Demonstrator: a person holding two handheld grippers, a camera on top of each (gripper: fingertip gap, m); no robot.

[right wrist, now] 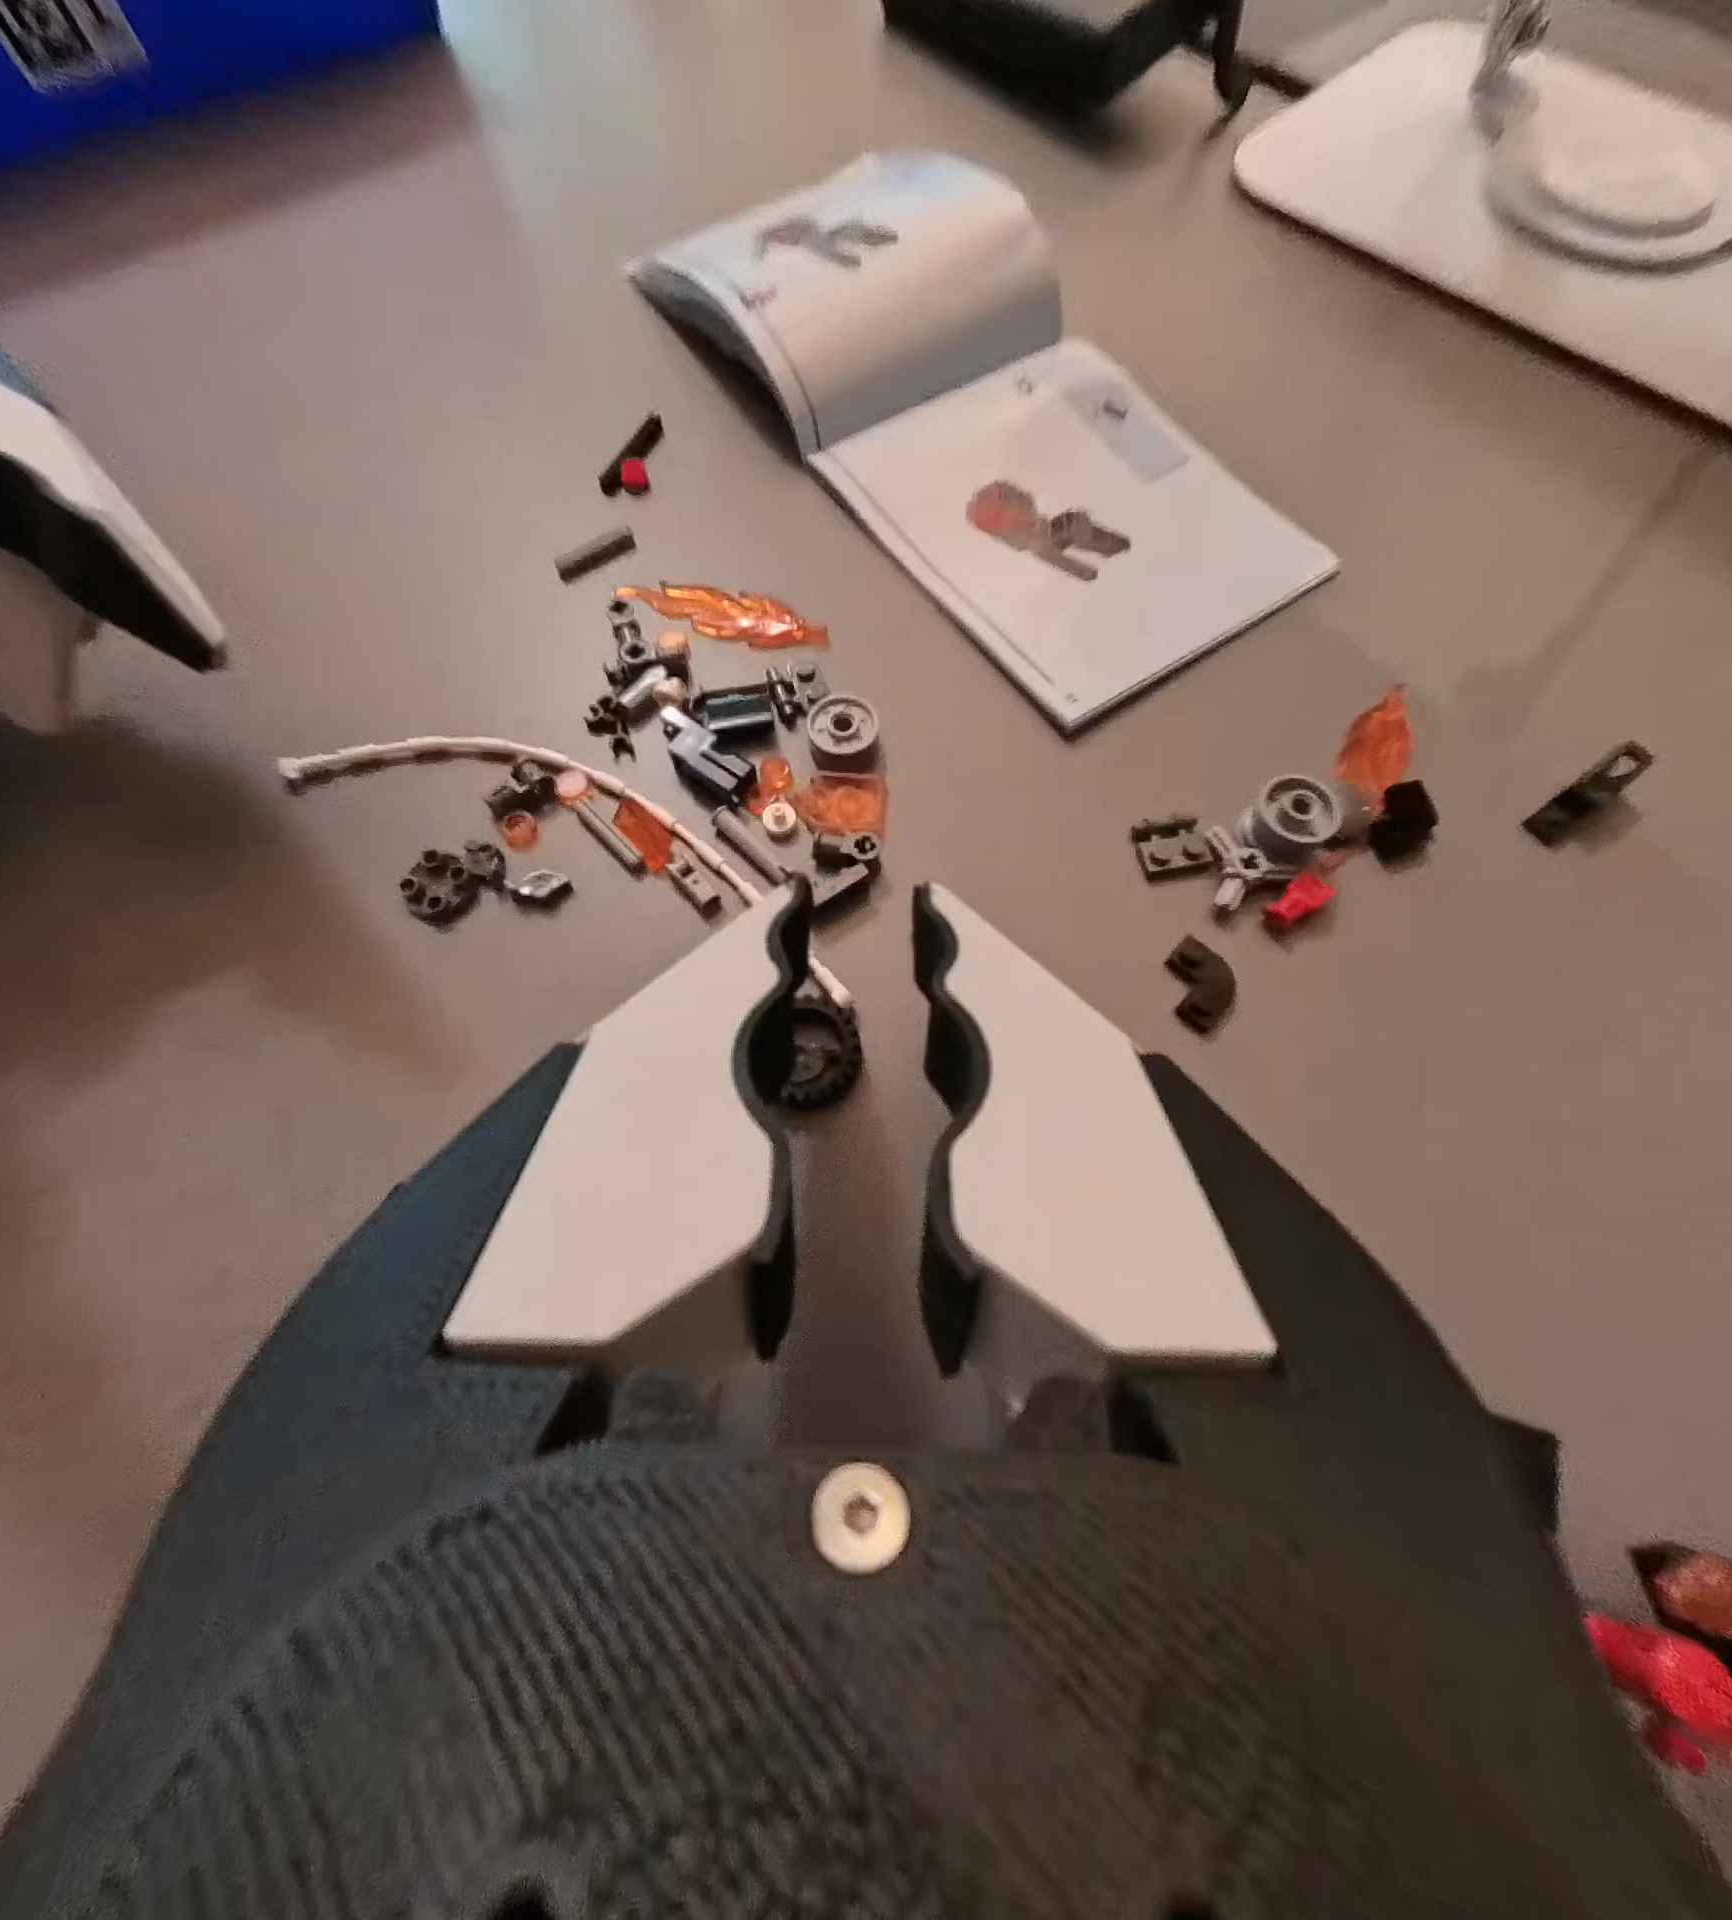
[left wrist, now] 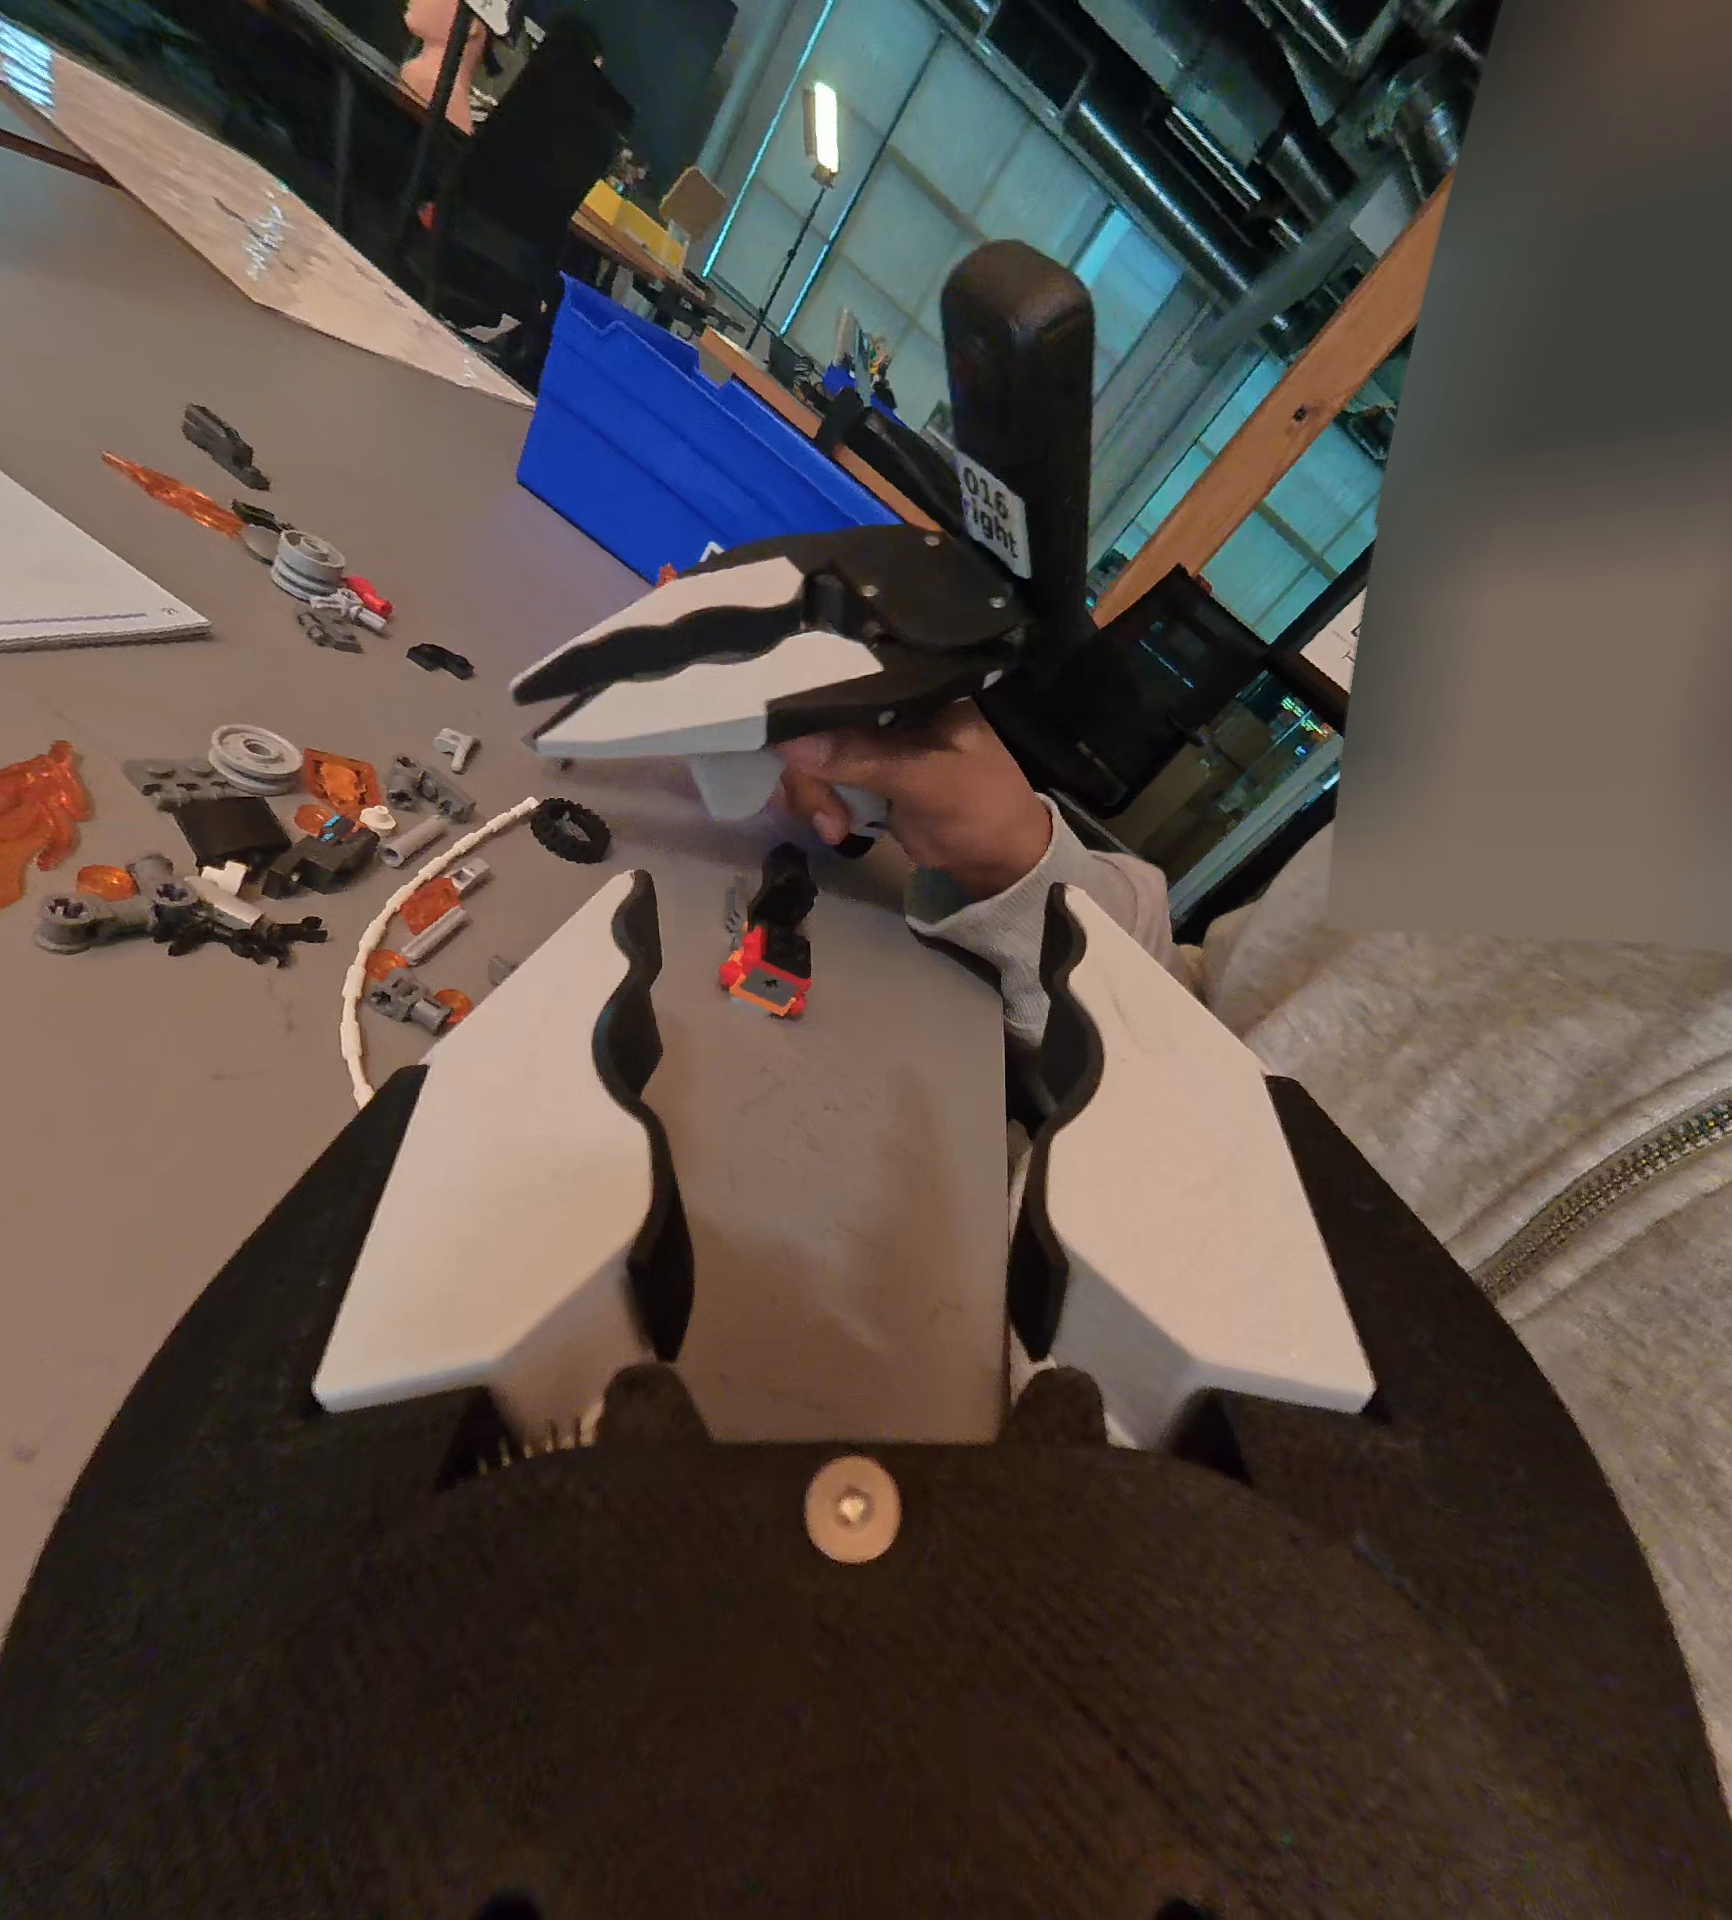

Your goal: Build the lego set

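Observation:
My left gripper (left wrist: 846, 904) is open and empty, low over the grey table. A small red, orange and black lego assembly (left wrist: 774, 951) lies on the table just beyond its fingertips, between them. My right gripper (right wrist: 857, 899) is open with a narrow gap and holds nothing. It hovers over a black tyre (right wrist: 820, 1055), which lies on the table close to its left finger. In the left wrist view the right gripper (left wrist: 545, 712) is above and just right of that tyre (left wrist: 571, 828). Loose pieces lie beyond: orange flames (right wrist: 722, 615), grey wheels (right wrist: 844, 732), a white hose (right wrist: 426, 750).
An open instruction booklet (right wrist: 1049, 520) lies behind the pieces. A blue bin (left wrist: 654, 436) stands at the table's far side. A white stand base (right wrist: 1568, 260) is at the back right. Red and orange packaging (right wrist: 1714, 1662) lies near right. A person's grey sleeve (left wrist: 1568, 1143) is beside my left gripper.

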